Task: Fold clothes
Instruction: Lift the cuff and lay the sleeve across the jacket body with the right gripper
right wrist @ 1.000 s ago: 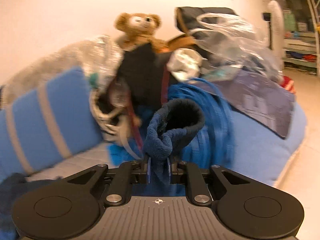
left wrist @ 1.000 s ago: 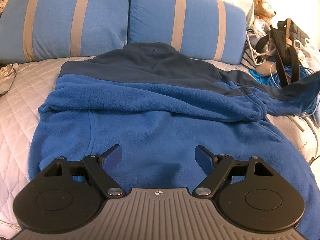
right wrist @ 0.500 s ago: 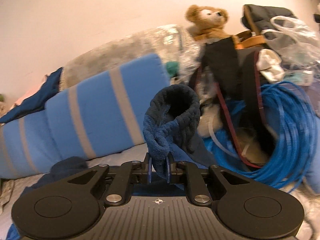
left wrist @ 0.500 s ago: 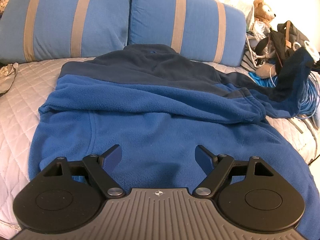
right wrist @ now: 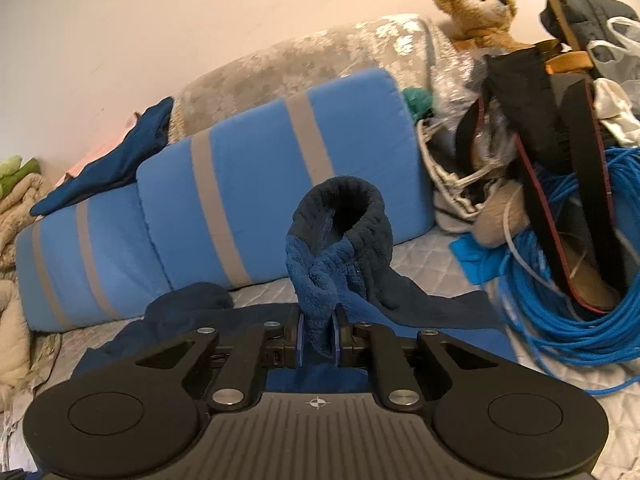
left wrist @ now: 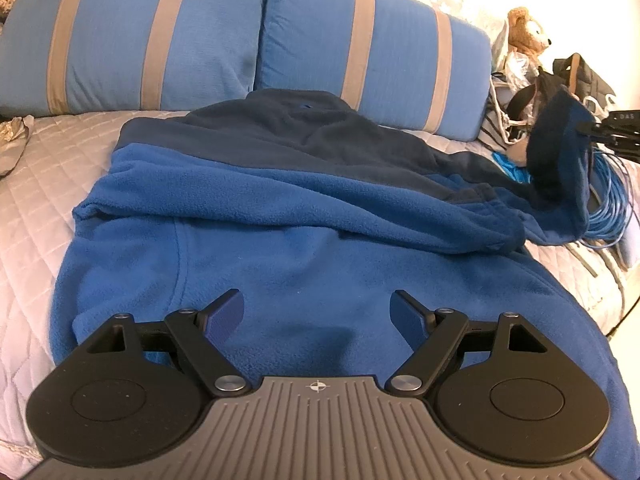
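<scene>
A blue fleece jacket [left wrist: 312, 240] with a navy yoke lies spread on the quilted bed, one sleeve folded across its chest. My left gripper [left wrist: 318, 312] hovers open just over its lower hem, with only fleece under it. The other sleeve [left wrist: 560, 160] is lifted off the bed at the right. My right gripper [right wrist: 318, 340] is shut on the sleeve cuff [right wrist: 340, 240], which stands up in a loop between the fingers. In the left wrist view the right gripper [left wrist: 600, 130] shows at the far right edge, holding the raised sleeve.
Two blue pillows with tan stripes [left wrist: 160, 36] line the head of the bed. At the right sit a teddy bear [right wrist: 476, 12], dark bags with straps [right wrist: 560, 128] and a coil of blue cable [right wrist: 580, 320]. Quilted bedspread [left wrist: 36, 168] shows to the left.
My right gripper has lifted the sleeve cuff and swung left, carrying it in toward the jacket body. The left gripper has stayed still and open.
</scene>
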Motion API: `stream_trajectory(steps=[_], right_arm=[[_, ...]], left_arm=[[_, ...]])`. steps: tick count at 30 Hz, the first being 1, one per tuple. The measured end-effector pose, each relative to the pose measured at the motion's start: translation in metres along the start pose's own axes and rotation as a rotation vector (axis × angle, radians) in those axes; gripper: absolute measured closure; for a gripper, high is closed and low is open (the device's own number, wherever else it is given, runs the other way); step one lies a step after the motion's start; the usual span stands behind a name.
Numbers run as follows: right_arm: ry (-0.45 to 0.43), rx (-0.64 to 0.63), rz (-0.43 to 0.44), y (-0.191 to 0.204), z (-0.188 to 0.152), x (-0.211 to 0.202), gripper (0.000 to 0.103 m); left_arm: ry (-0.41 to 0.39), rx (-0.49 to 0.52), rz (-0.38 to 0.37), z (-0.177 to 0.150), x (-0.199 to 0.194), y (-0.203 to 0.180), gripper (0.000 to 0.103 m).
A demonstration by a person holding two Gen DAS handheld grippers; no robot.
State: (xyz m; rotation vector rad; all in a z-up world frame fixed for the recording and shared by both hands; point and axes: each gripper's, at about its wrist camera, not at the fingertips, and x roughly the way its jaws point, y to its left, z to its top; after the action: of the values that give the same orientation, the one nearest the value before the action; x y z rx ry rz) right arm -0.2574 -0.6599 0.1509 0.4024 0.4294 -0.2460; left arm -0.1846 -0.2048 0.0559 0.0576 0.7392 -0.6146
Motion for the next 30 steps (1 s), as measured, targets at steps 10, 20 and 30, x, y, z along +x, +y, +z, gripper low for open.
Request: stream_trajectory(steps=[10, 20, 30], right_arm=[[0.080, -0.133, 0.114, 0.074, -0.022, 0.029, 0.087], [0.164, -0.247, 0.225, 0.162, -0.060, 0.067, 0.085], [0.109, -0.329, 0.330, 0.179, -0.066, 0.049, 0.023]], left_arm=[[-0.005, 0.042, 0.043, -0.001, 0.000, -0.008, 0.023], [-0.008, 0.035, 0.044, -0.001, -0.001, -0.008, 0.023], [-0.014, 0.030, 0.035, -0.002, -0.002, -0.006, 0.023]])
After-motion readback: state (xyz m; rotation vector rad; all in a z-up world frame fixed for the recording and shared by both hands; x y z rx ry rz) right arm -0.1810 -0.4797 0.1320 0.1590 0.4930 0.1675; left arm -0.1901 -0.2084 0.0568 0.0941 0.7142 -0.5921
